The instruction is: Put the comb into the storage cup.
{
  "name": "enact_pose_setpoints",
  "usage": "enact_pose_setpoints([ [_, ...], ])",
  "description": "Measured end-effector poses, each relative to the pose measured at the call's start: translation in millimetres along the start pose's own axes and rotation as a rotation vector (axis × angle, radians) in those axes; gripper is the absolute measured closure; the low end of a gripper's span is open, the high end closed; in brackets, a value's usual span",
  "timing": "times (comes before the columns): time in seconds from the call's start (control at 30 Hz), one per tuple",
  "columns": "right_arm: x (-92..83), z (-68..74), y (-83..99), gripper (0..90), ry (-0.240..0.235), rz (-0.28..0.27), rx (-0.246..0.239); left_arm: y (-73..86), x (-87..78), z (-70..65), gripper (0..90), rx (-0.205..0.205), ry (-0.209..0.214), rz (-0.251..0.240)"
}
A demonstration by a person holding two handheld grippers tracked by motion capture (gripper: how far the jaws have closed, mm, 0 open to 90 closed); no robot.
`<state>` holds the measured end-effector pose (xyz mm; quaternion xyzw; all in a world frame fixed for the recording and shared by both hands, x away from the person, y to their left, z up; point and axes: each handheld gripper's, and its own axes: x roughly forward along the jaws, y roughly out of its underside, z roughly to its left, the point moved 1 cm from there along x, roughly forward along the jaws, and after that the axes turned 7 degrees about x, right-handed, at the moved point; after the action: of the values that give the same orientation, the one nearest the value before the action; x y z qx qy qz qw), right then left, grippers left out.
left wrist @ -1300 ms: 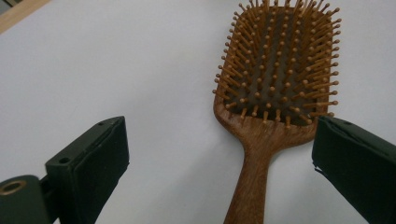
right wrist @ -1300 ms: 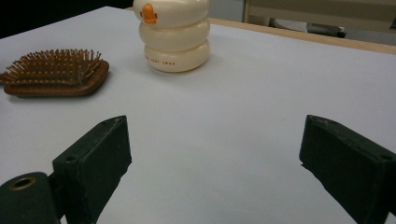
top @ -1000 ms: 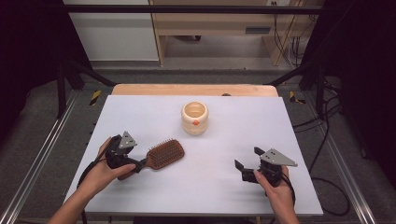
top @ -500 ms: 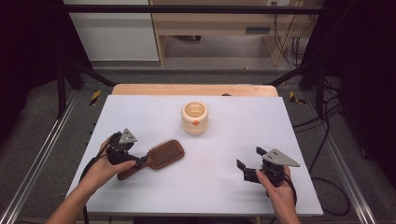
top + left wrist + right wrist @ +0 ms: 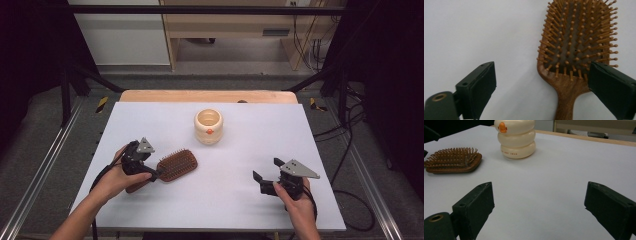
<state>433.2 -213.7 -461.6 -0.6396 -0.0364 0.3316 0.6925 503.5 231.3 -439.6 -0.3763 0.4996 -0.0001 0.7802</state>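
Here the hairbrush handle lies between the left gripper's spread, just narrowing fingers, ungripped.

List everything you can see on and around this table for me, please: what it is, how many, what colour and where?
hairbrush: one, brown wood, bristles up, lying on the near left of the table, handle toward the left gripper.
cup: one, cream, ribbed, with a small orange mark, standing upright at the middle of the table toward its far side.
table: one, white top with a wooden strip along the far edge.
cabinet: one, light wood, on the floor beyond the table.
cables: several, black, on the floor to the right.
left gripper: one, black, jaws apart and just closing a little, the brush's neck between them, pads not pressing.
right gripper: one, black, jaws open over bare table, near right.
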Motion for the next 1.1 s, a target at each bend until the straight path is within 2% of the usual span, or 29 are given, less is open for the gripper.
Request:
enact_pose_setpoints([
  [0.17, 0.7, 0.2, 0.3, 9.1, -0.001, 0.003, 0.001, 1.0, 1.3, 2.2, 11.0, -0.019, 0.020, 0.005],
  [0.27, 0.5, -0.2, 0.3, 9.1, -0.002, 0.005, -0.001, 3.3, 3.5, 1.7, 12.8, -0.025, 0.055, 0.017],
  [0.53, 1.3, 0.5, 0.5, 9.1, -0.006, 0.008, 0.001, 4.2, 4.0, 0.5, 24.7, -0.013, 0.087, 0.027],
  [0.7, 1.4, 0.1, 0.5, 9.1, -0.006, 0.008, 0.003, 4.2, 3.0, -1.5, 35.2, 0.018, 0.122, 0.045],
  [0.77, 1.5, 0.1, 0.6, 9.1, -0.007, 0.009, 0.003, 5.5, 3.7, -3.1, 37.1, 0.033, 0.131, 0.059],
  [1.1, 2.9, 1.3, 1.1, 9.1, -0.011, 0.015, 0.001, 11.8, 3.6, -2.9, 42.4, 0.030, 0.156, 0.088],
])
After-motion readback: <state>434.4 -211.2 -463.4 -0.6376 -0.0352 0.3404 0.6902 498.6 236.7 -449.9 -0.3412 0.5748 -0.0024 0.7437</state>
